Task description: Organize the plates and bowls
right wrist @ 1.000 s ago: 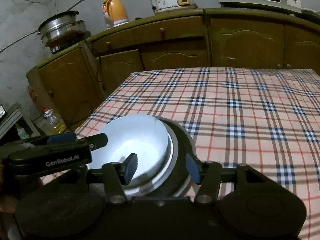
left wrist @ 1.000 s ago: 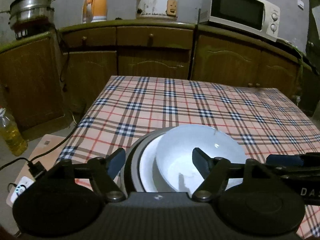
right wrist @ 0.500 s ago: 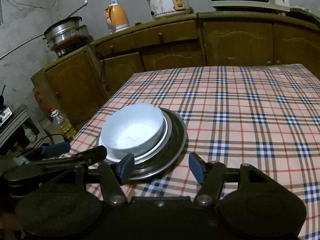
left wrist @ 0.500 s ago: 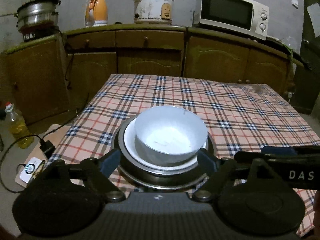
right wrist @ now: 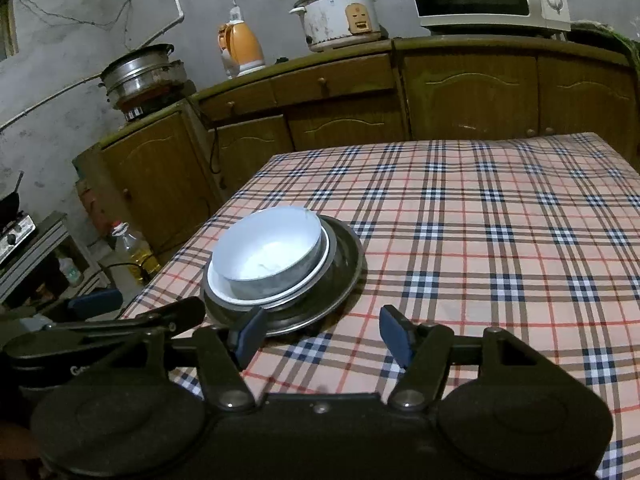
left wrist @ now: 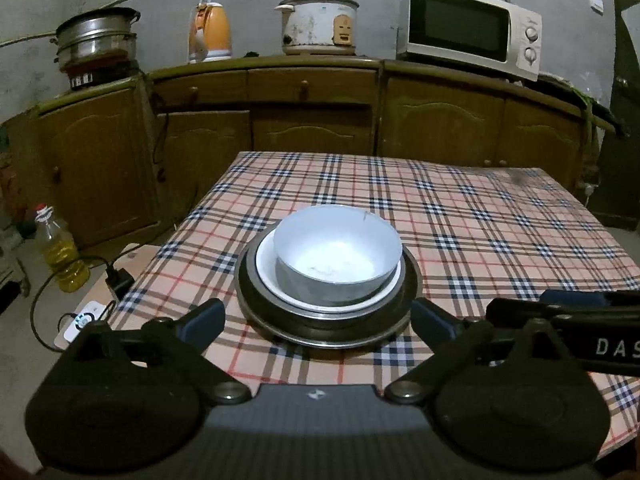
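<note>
A white bowl (left wrist: 338, 252) sits in a white plate (left wrist: 267, 276), which sits in a steel dish (left wrist: 248, 300) on the plaid table (left wrist: 480, 216). The stack also shows in the right wrist view: bowl (right wrist: 268, 256), steel dish (right wrist: 344, 276). My left gripper (left wrist: 318, 322) is open and empty, just short of the stack's near edge. My right gripper (right wrist: 322, 336) is open and empty, to the right of the stack and nearer than it. The right gripper's body shows in the left wrist view (left wrist: 580, 336).
Wooden cabinets (left wrist: 312, 120) run behind the table with a microwave (left wrist: 472, 28), rice cooker (left wrist: 318, 24), orange kettle (left wrist: 210, 32) and steel pot (left wrist: 96, 40). An oil bottle (left wrist: 60, 252) and a power strip (left wrist: 86, 318) are on the floor at left.
Both grippers have pulled back from the stack and risen. The bowl, which was between the left fingers a second ago, now sits free in the plate.
</note>
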`<state>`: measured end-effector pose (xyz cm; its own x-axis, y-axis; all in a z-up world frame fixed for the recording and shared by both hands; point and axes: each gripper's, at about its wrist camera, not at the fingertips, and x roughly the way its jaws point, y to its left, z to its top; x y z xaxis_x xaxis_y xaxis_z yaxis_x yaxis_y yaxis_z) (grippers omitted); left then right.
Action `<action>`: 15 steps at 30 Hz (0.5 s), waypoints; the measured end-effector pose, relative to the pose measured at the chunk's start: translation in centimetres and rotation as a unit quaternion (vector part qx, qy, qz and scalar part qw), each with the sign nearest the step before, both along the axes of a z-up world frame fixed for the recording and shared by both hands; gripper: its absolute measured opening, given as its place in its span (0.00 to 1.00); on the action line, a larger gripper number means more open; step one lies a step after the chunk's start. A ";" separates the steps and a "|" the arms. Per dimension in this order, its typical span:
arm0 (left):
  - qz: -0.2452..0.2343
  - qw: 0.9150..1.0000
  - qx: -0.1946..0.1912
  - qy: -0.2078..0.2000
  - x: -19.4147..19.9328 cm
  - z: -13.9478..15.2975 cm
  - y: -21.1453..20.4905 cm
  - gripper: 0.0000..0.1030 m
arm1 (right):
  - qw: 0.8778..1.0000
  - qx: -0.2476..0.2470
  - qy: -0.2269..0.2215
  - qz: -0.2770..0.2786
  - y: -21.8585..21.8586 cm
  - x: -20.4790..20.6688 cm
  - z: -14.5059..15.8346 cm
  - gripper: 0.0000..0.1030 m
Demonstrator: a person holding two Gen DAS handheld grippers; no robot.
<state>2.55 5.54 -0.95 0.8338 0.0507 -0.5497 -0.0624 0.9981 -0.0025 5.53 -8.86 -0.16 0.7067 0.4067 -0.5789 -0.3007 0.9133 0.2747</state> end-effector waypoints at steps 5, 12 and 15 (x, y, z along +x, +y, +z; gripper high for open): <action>0.005 1.000 -0.001 0.004 -0.4 -0.1 -0.5 1.00 | 1.000 0.005 0.002 -0.001 -0.6 -0.4 -0.1 0.75; 0.011 1.000 0.020 0.005 -0.7 -0.1 -1.3 1.00 | 1.000 0.005 -0.001 -0.001 -0.9 -0.7 -0.1 0.75; 0.012 1.000 0.019 0.006 -0.8 -0.1 -1.3 1.00 | 1.000 0.004 -0.001 0.000 -0.9 -0.7 -0.1 0.75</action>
